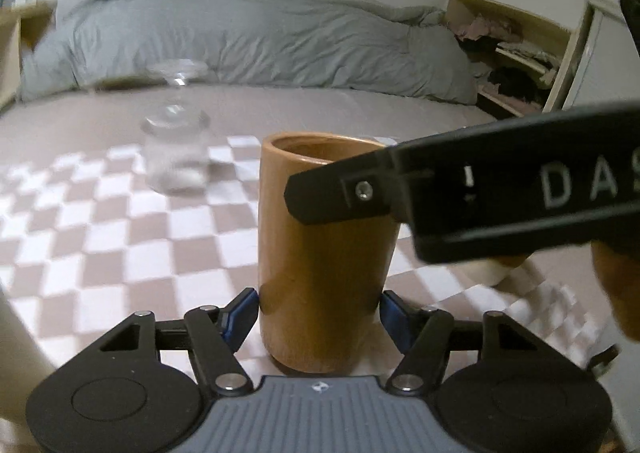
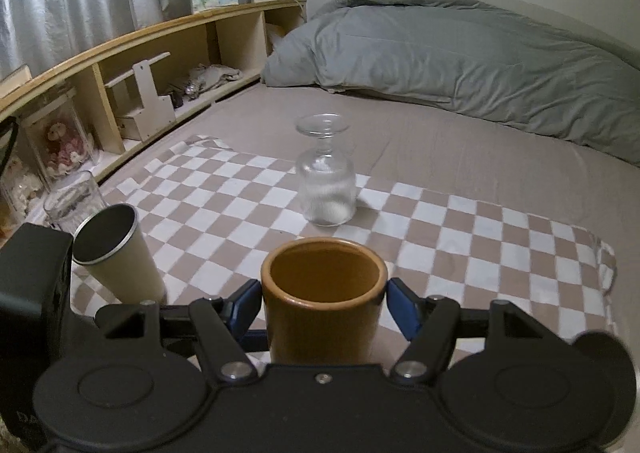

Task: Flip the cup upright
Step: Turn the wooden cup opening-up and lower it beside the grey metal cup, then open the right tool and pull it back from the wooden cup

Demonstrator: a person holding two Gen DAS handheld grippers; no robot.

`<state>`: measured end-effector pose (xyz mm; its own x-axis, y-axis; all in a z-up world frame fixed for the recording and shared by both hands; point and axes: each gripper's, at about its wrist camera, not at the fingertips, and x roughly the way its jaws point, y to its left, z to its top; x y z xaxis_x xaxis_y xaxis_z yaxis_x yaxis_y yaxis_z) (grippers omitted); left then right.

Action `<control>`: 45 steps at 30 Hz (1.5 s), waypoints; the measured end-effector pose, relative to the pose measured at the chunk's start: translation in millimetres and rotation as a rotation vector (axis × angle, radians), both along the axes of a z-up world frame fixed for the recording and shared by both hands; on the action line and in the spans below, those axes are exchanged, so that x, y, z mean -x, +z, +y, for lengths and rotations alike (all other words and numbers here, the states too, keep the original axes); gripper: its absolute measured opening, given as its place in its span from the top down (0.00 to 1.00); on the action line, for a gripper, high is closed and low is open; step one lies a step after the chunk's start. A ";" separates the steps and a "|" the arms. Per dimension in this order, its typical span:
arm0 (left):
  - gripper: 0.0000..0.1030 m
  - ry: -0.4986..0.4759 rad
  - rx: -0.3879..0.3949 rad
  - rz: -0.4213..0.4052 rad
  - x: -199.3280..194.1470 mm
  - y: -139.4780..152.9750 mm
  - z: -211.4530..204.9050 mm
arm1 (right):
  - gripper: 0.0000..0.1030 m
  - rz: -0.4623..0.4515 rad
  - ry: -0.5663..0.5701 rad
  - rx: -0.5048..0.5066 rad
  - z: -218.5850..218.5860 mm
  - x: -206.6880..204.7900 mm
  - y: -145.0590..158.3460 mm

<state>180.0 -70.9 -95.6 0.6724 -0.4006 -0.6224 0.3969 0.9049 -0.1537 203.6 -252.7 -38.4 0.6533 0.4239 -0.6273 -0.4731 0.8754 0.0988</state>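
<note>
Tall brown ceramic cup point(image 1: 324, 253) stood upright on checkered cloth point(image 1: 120, 237). Left gripper point(image 1: 318, 311) fingers bracketed its base, contact unclear. Right gripper point(image 2: 324, 305) fingers likewise flanked its rim.

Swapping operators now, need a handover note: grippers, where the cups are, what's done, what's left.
Left gripper: blue pads at the base of the brown cup; contact can't be confirmed.
Right gripper: pads level with the same cup's rim, a small gap showing.
Brown cup is upright, mouth up, on the checkered cloth.
Beige tumbler and clear glass also stand mouth up.
Stemmed glass is upside down, foot on top.
Left: release the brown cup, then probably flip the stemmed glass.
</note>
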 end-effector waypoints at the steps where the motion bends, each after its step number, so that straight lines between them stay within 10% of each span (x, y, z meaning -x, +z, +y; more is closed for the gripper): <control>1: 0.35 -0.003 -0.032 -0.039 4.7 -0.4 3.1 | 0.33 -0.004 0.005 -0.007 3.7 1.9 0.1; 5: 0.35 0.000 -0.147 -0.146 20.3 -6.1 20.3 | 0.33 -0.013 0.044 -0.038 22.6 10.2 1.3; 21: 0.36 0.085 -0.036 -0.116 29.2 -17.9 67.1 | 0.33 -0.100 0.148 0.060 87.6 33.5 -8.4; 40: 0.37 0.085 -0.080 -0.087 41.0 -12.3 67.6 | 0.33 -0.125 0.160 0.061 88.9 37.4 -12.3; 45: 0.20 0.074 -0.043 -0.091 45.4 -7.9 68.8 | 0.32 -0.097 0.124 0.045 85.6 35.1 -9.1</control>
